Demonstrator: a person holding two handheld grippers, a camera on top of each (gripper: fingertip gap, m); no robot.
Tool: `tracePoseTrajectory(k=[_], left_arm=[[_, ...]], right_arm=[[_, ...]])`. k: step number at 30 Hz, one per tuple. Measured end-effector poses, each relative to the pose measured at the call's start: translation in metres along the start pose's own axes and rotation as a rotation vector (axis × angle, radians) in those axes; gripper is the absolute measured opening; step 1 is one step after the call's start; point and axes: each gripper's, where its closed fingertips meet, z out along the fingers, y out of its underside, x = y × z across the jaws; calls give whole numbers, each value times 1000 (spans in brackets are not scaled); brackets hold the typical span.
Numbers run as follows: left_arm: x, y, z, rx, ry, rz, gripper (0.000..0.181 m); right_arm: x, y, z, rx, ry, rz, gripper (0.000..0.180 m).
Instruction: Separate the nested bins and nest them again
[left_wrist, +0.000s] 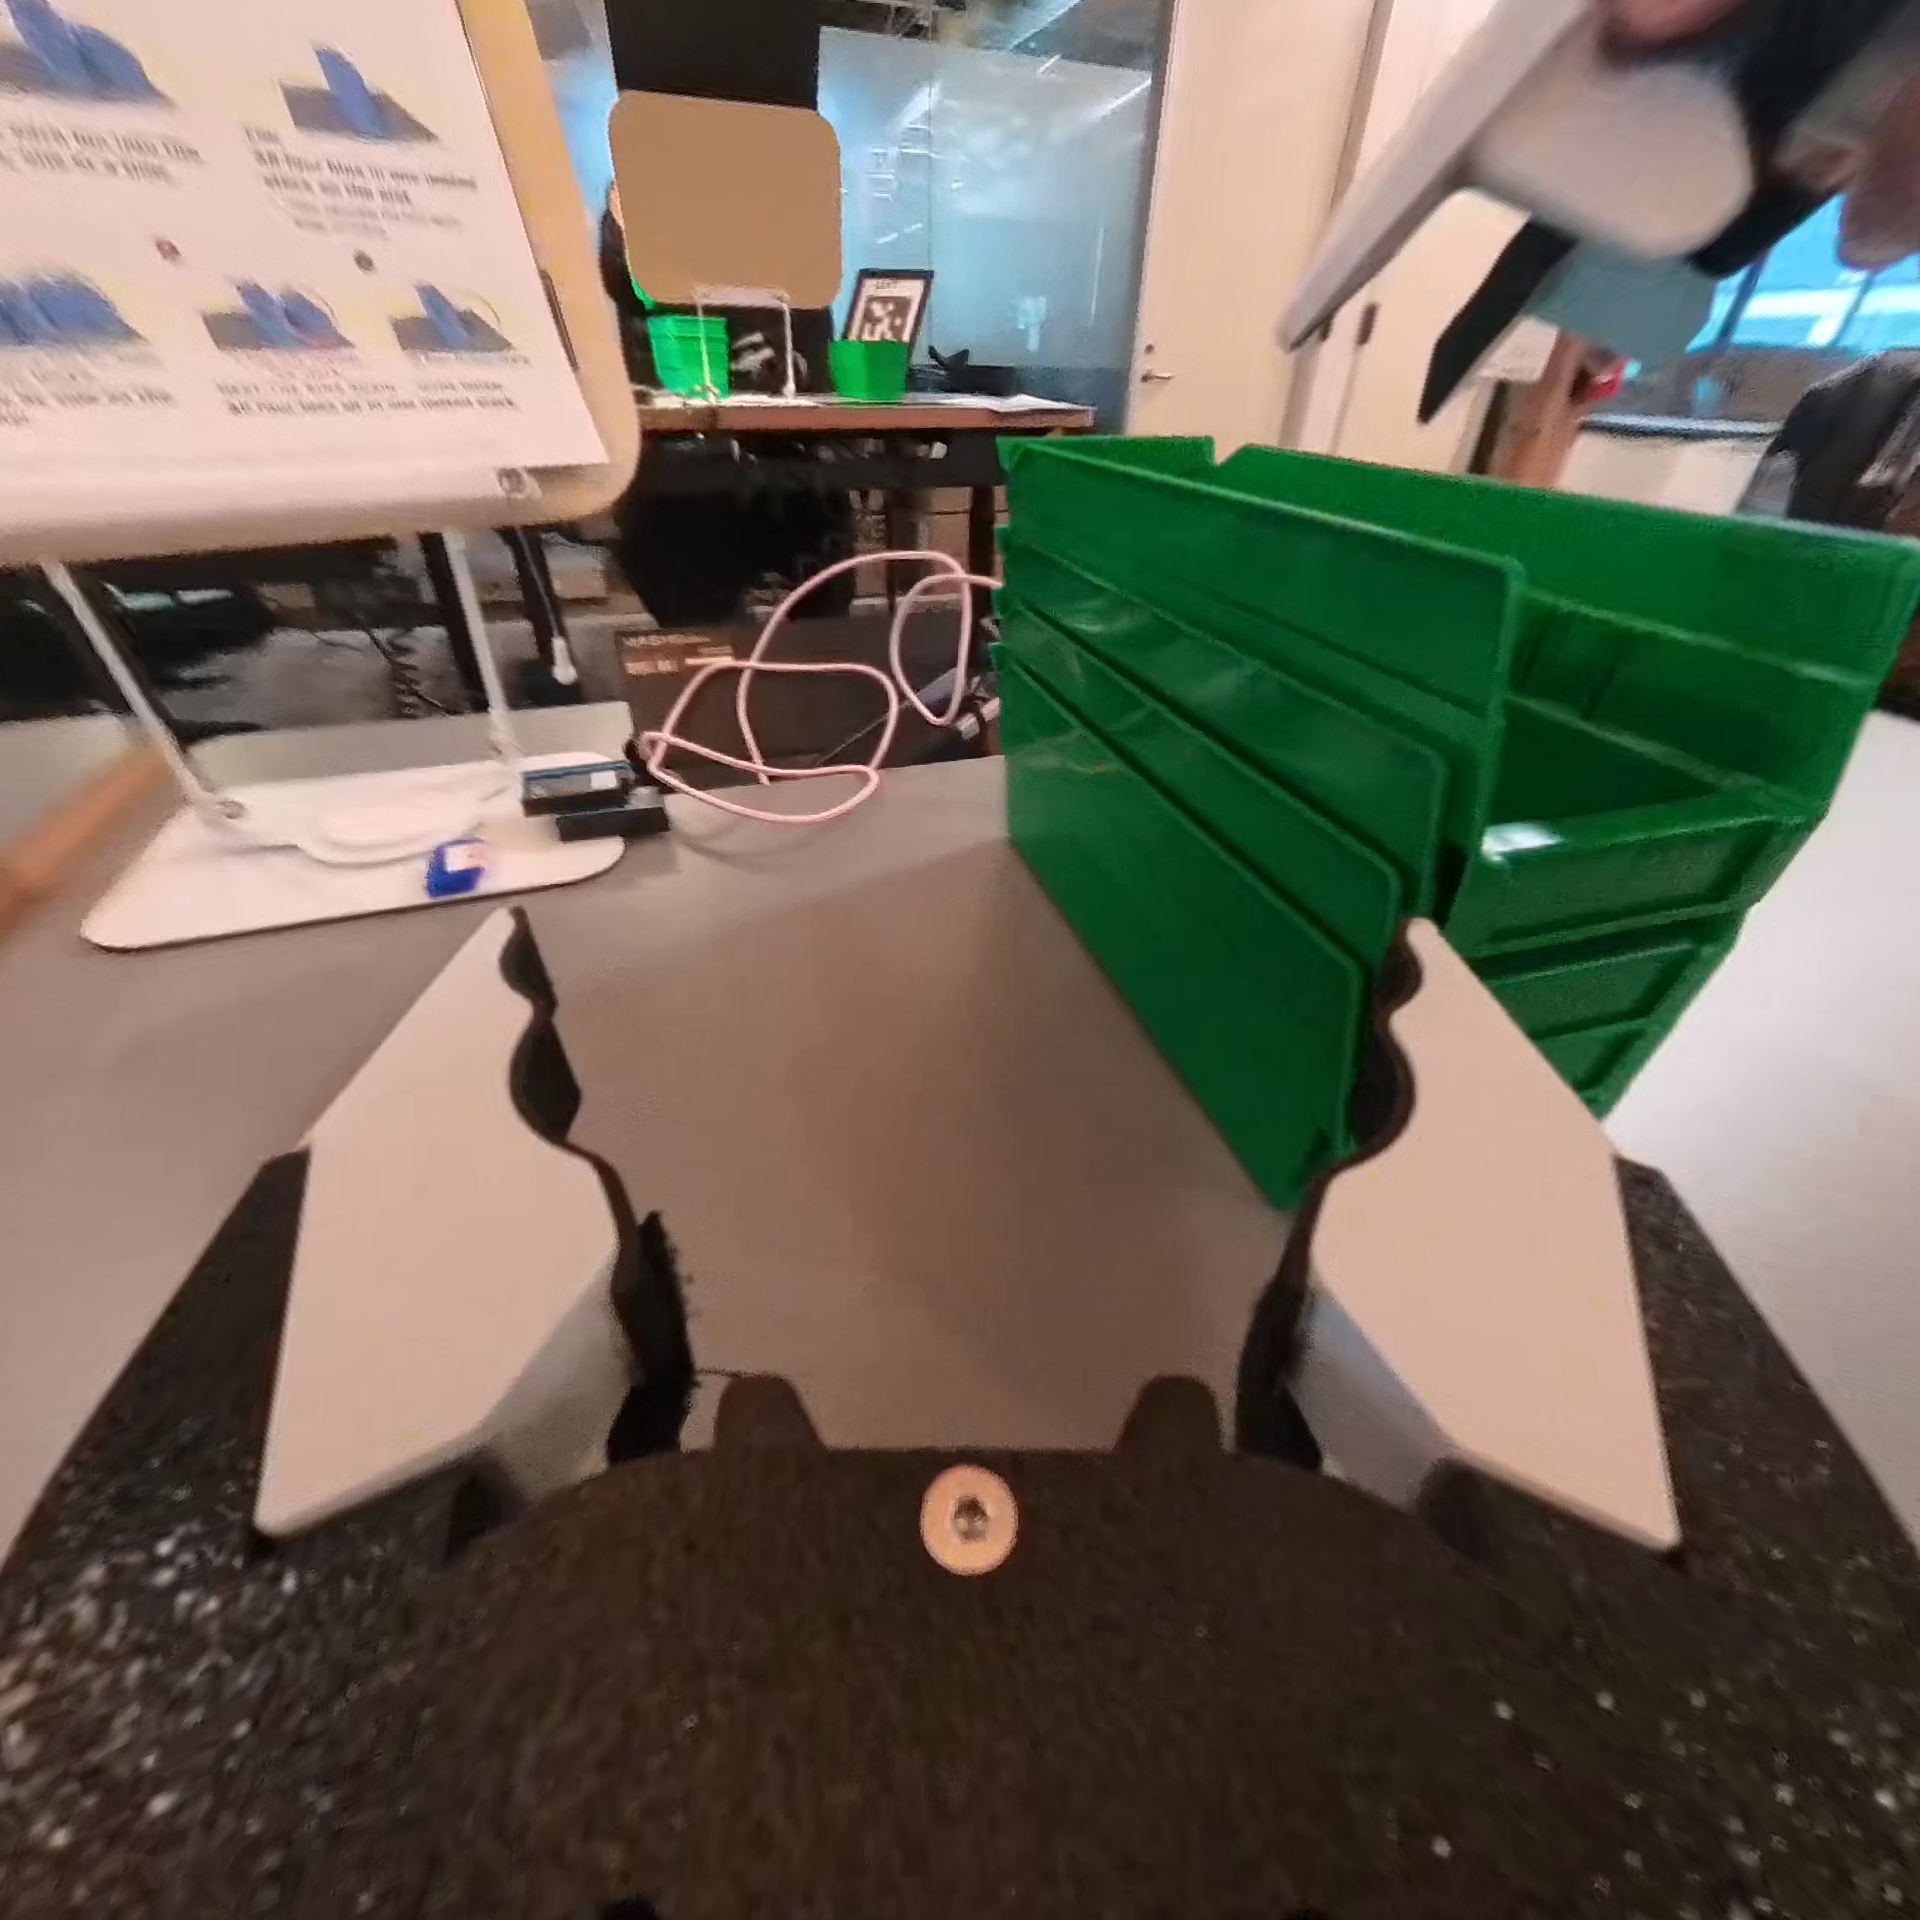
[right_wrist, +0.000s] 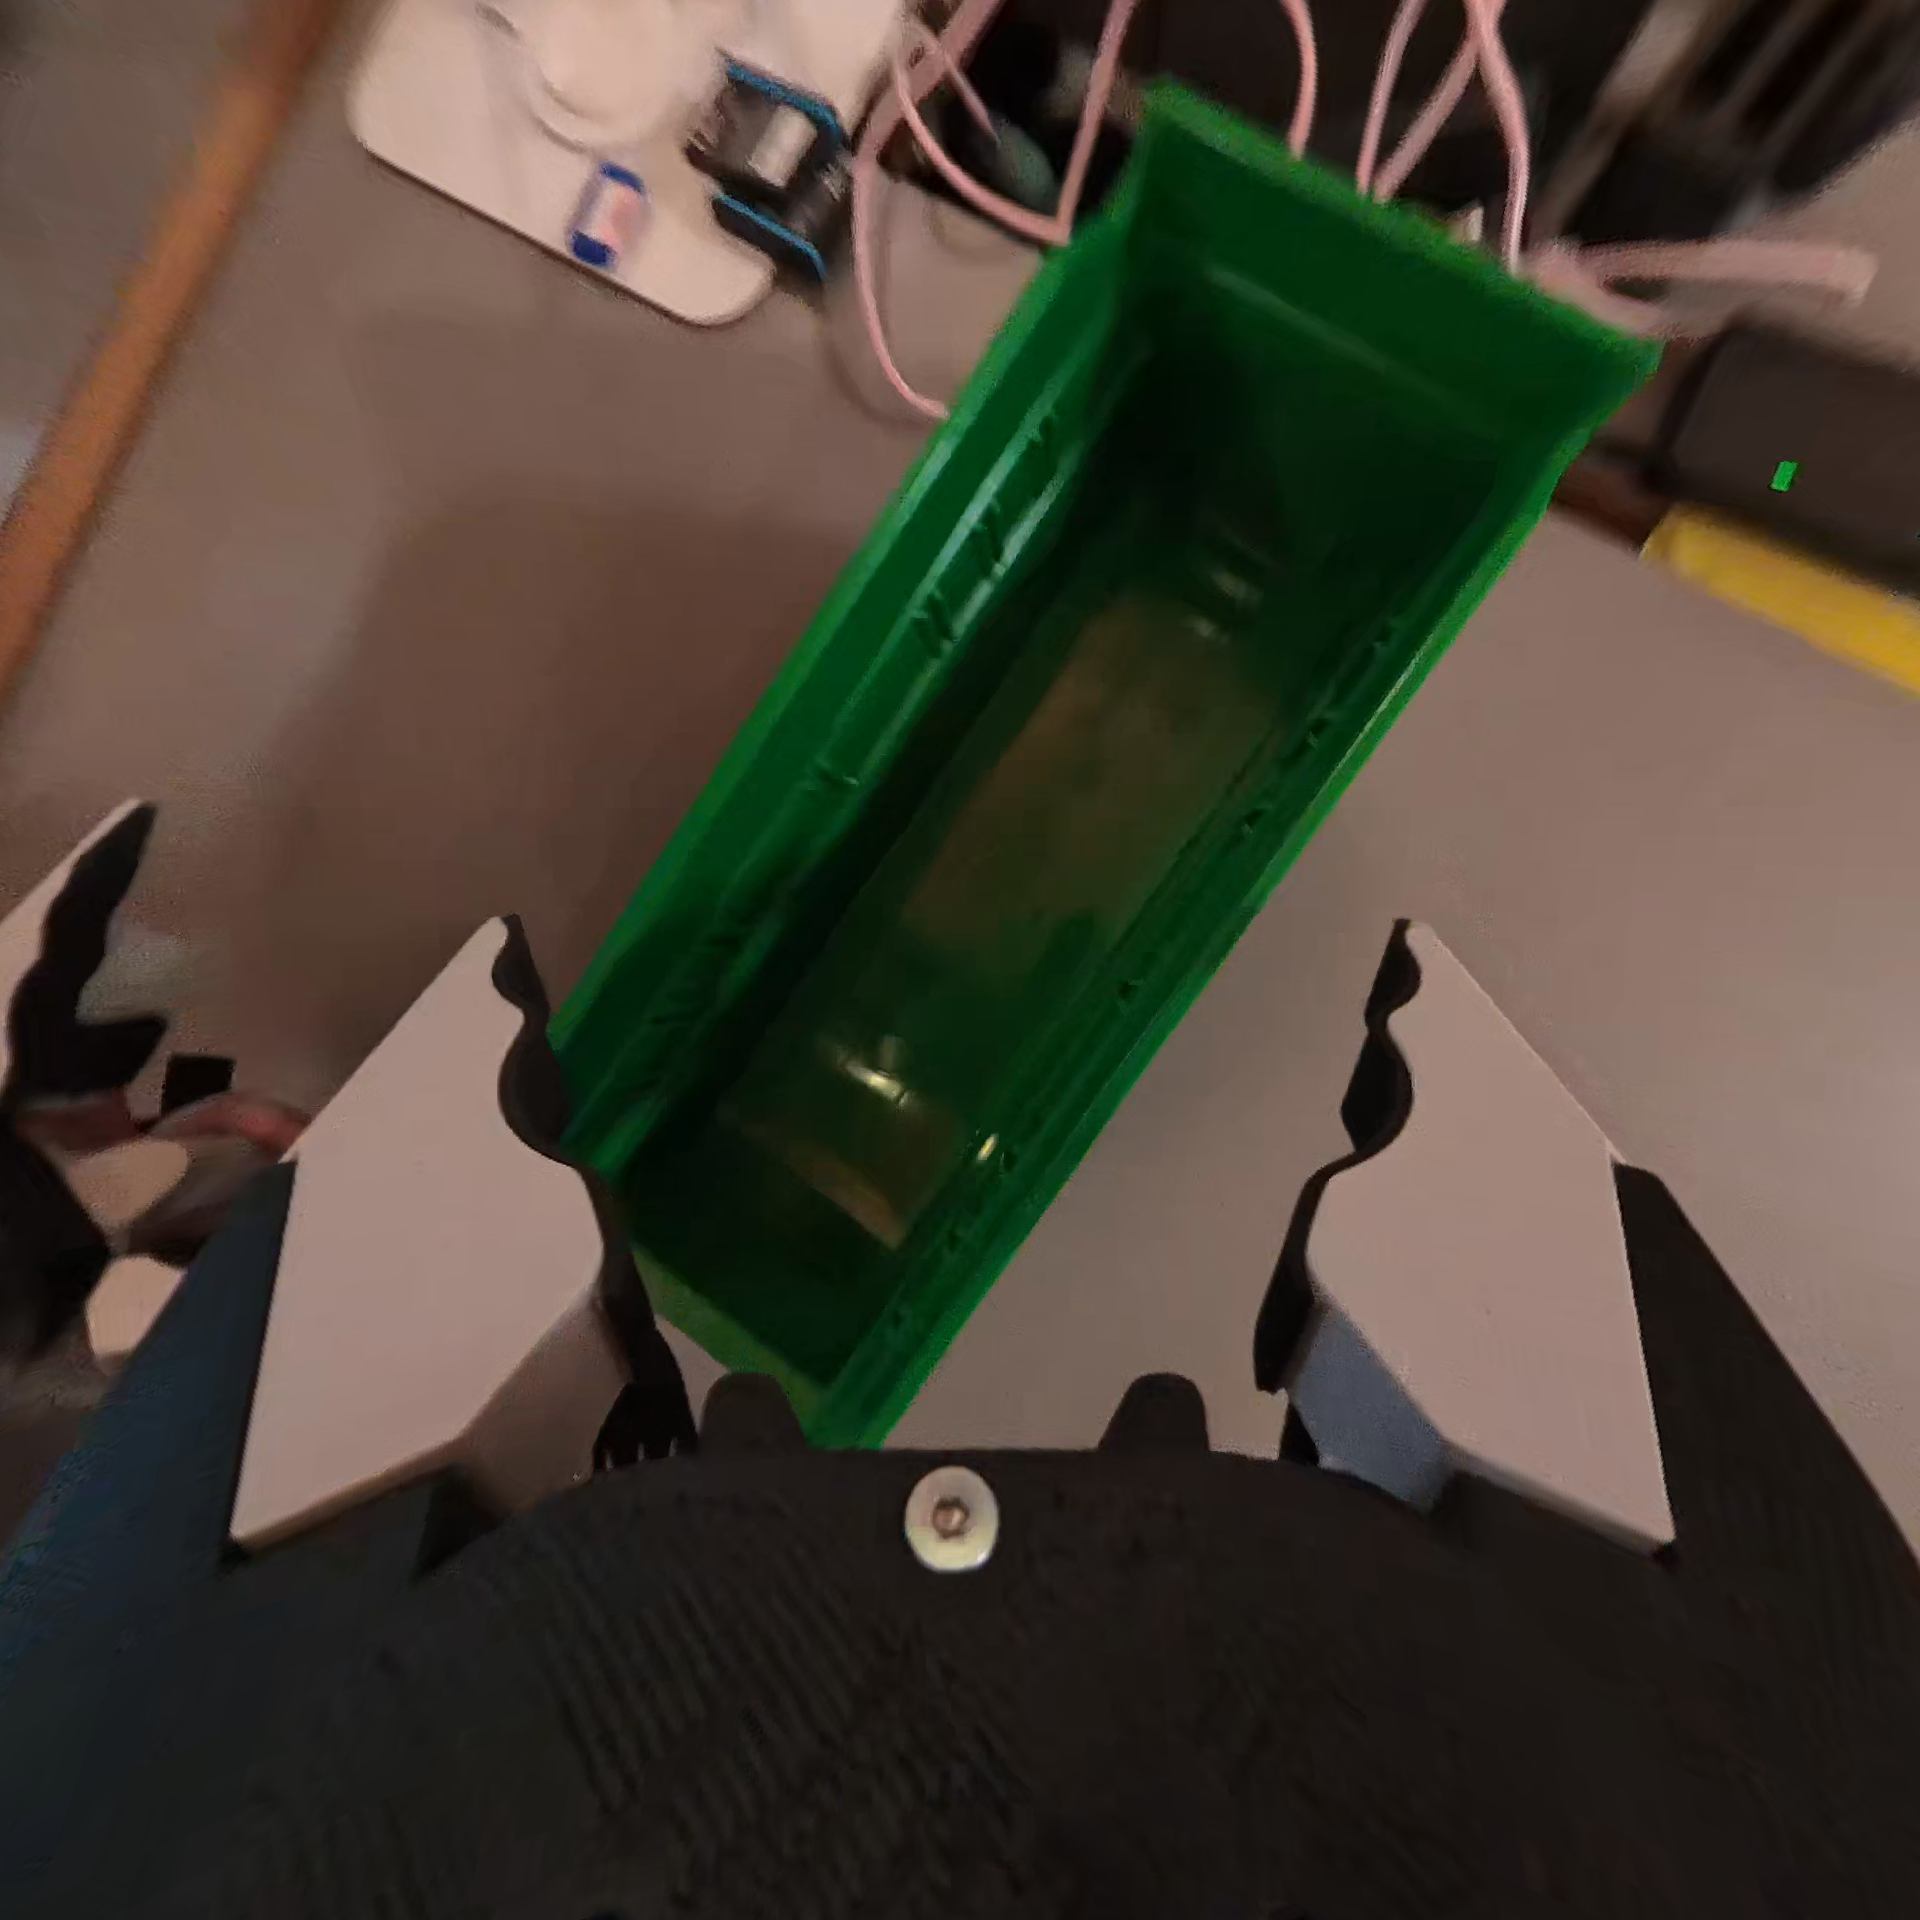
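Gleaming ribbed green plastic bins (left_wrist: 1299, 748), nested, beside wide-spread left tongs (left_wrist: 961, 940).

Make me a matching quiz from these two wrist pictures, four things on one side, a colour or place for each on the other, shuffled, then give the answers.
Things
1. stack of nested bins
2. looped cable
3. instruction sheet
4. right hand-held gripper

Descriptions
A. pale pink, at the far table edge
B. green, standing on the table right of the left hand-held gripper
C. open, looking down into the top bin
D. white, propped on a stand at the left

Pairs: 1-B, 2-A, 3-D, 4-C
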Motion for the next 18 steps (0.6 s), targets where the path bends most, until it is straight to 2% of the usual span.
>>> tracePoseTrajectory(k=[3, 6, 12, 18], left_arm=[[5, 16, 5, -113, -6, 58, 158], [1, 35, 12, -209, -41, 91, 159], [6, 43, 19, -224, -22, 59, 159], [7, 45, 20, -225, -14, 57, 157]], right_arm=[[8, 4, 21, -98, 19, 101, 154], [5, 5, 33, -145, 27, 152, 150], [2, 13, 40, -257, 110, 171, 134], [2, 18, 35, -325, 92, 192, 118]])
